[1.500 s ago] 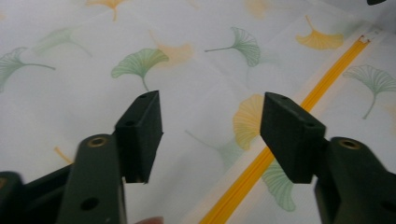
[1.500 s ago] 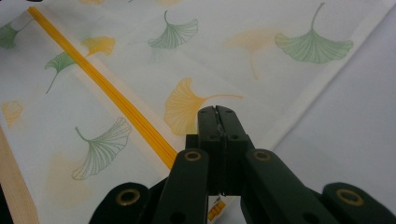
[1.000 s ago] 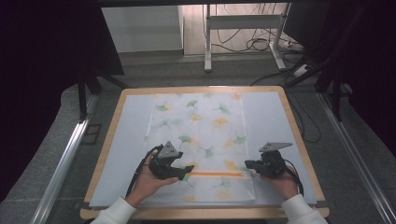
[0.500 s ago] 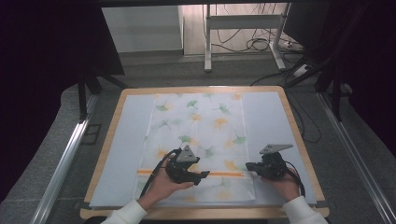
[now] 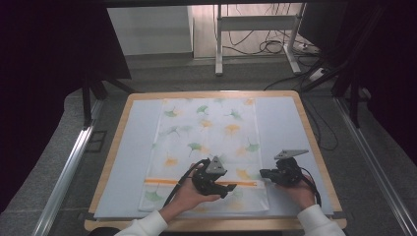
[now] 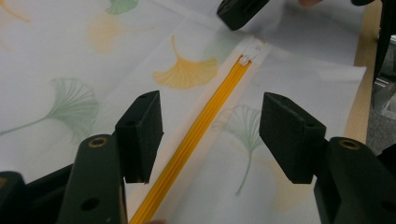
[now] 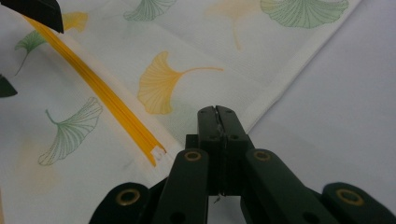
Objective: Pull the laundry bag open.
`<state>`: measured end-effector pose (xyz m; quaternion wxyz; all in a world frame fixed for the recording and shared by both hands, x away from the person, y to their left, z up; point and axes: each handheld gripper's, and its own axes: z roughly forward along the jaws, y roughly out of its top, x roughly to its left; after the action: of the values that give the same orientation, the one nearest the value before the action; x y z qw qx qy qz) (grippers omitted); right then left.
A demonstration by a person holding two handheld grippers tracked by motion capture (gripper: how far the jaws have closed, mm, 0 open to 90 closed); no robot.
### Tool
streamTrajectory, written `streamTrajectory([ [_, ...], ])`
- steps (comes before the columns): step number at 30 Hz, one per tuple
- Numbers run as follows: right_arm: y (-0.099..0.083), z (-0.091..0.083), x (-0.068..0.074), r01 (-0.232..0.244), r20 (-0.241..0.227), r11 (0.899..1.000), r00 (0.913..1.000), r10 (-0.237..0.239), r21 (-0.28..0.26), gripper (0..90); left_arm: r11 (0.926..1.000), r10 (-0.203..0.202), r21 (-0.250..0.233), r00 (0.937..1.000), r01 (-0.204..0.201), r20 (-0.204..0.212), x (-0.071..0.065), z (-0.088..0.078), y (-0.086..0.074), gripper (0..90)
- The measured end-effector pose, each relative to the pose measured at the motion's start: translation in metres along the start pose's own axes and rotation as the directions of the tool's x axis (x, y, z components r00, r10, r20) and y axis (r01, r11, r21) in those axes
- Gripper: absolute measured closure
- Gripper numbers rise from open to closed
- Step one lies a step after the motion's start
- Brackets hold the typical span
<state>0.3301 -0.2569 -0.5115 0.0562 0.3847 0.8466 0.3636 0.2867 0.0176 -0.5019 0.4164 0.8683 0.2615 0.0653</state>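
While rightward along zipper [image 5: 196, 182], left gripper [image 5: 227, 190] jaws closing.

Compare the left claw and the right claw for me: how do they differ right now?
The left claw has just been closing yet stands open astride the orange zipper, pads clear of it; the right claw is shut. The left claw sits mid-zipper, over the leaf-print cloth; the right claw sits at the zipper's end by the cloth's edge. Both are black and hand-held low over the table.

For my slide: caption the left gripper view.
Open left gripper straddling the orange zipper of a ginkgo-print cloth.
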Motion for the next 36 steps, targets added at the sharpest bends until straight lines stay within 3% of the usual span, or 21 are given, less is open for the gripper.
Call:
streamTrajectory([
  [17, 0.008, 0.007, -0.011, -0.019, -0.012, 1.000, 0.9997, 0.019, -0.007, 89.3, 0.9989, 0.044, 0.015, 0.9973, -0.045, 0.058, -0.014, 0.031, 0.027, 50.4],
  [24, 0.011, 0.011, -0.013, -0.016, -0.019, 1.000, 0.9997, 0.016, 0.010, 89.3, 0.9984, 0.048, 0.026, 0.9971, -0.050, 0.059, -0.016, 0.043, 0.031, 50.7],
  [36, 0.011, 0.014, -0.016, -0.019, -0.018, 0.999, 0.9996, 0.020, 0.025, 89.3, 0.9974, 0.065, 0.030, 0.9965, -0.066, 0.052, -0.019, 0.049, 0.035, 51.5],
])
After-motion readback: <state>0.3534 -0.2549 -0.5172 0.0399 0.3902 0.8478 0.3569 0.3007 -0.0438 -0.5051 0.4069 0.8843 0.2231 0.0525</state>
